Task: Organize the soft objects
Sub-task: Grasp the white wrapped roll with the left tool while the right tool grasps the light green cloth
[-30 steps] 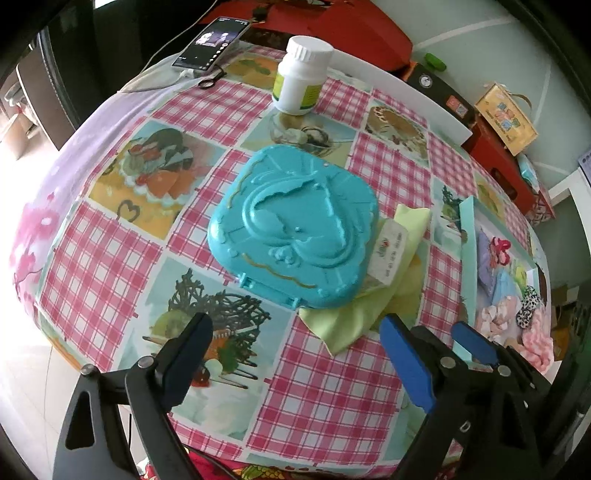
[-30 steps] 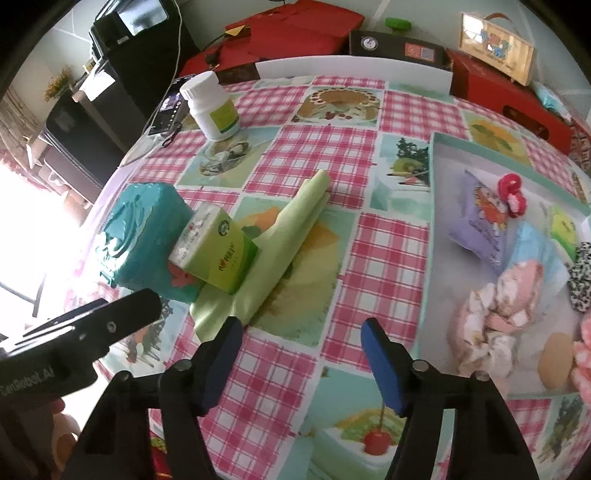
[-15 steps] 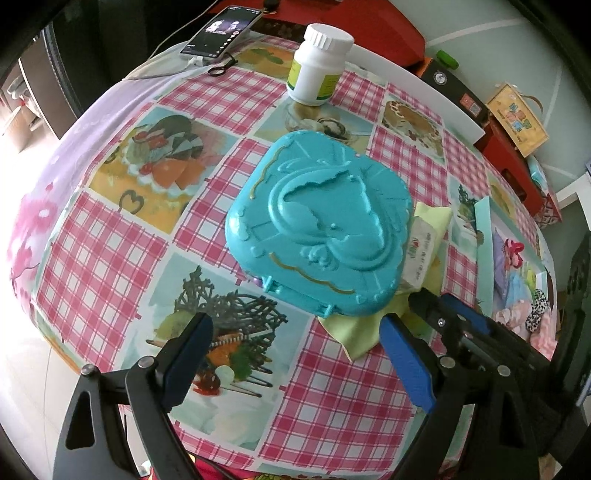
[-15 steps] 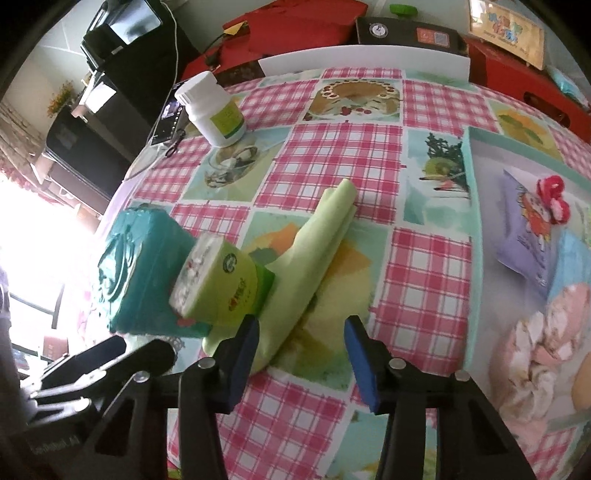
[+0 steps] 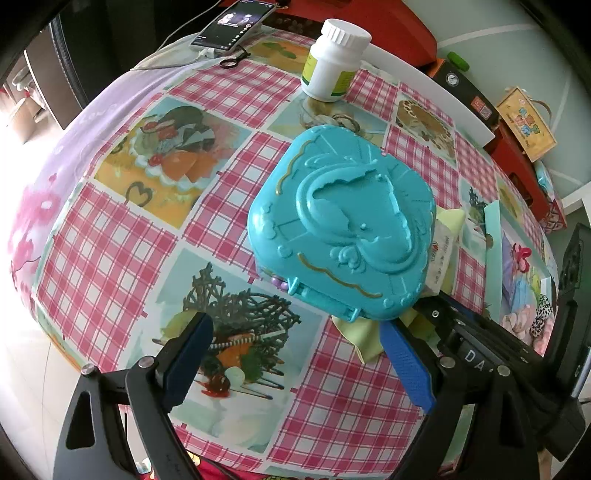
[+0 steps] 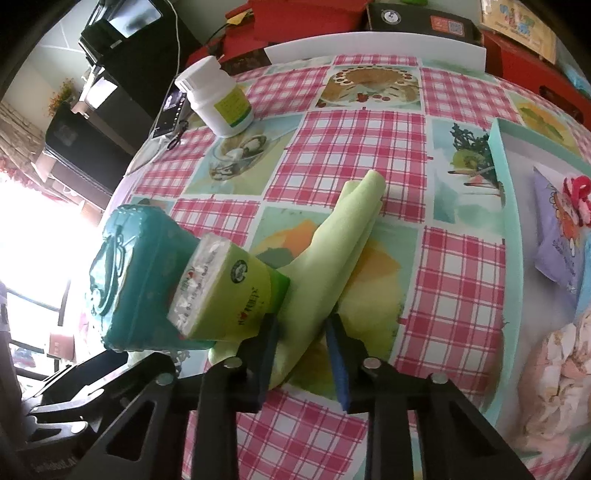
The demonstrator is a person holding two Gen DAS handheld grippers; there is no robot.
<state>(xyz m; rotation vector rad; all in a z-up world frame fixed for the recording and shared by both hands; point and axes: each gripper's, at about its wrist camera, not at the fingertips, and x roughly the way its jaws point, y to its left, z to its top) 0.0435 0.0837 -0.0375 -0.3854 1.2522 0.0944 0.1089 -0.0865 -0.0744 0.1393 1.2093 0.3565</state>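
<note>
A light green cloth [image 6: 332, 254] lies folded on the checked tablecloth, its near end under a green tissue pack [image 6: 229, 291] and beside a teal plastic case [image 6: 133, 280]. My right gripper [image 6: 301, 350] has its fingers closing around the cloth's near end, pads nearly touching it. In the left wrist view the teal case [image 5: 343, 229] covers most of the cloth [image 5: 364, 339]. My left gripper [image 5: 295, 365] is open and empty, in front of the case. A teal tray [image 6: 504, 206] at the right holds several soft items.
A white pill bottle [image 5: 334, 61] stands at the back of the table. A phone [image 5: 232, 24] lies at the far left edge. Red boxes [image 6: 524, 70] and a white board stand behind the table. The table edge curves close on the left.
My right gripper moved forward and left onto the green cloth's near end and narrowed its jaws around it. My left gripper moved closer to the teal case, still open.
</note>
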